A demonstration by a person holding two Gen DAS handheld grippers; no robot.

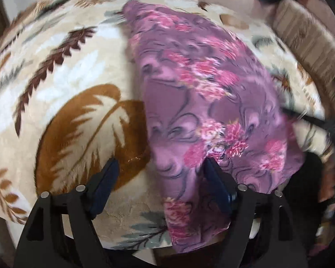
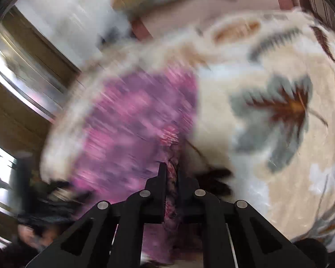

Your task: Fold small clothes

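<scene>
A purple cloth with pink flowers (image 1: 201, 93) lies spread on a cream blanket with a leaf pattern (image 1: 62, 71). My left gripper (image 1: 160, 165) is open just above the cloth's near left edge; its right finger (image 1: 214, 178) is over the cloth and its left finger (image 1: 107, 176) is over the blanket. My right gripper (image 2: 170, 169) is shut on a bunched edge of the same cloth (image 2: 131, 120), which streams away to the left in a motion-blurred view. A dark tip of the right gripper (image 1: 306, 117) shows at the cloth's right edge in the left wrist view.
The blanket (image 2: 268, 116) covers a rounded surface whose near edge drops off below my left gripper. A striped beige cushion (image 1: 306, 38) lies at the far right. A wooden frame and bright window (image 2: 22, 84) stand at the left in the right wrist view.
</scene>
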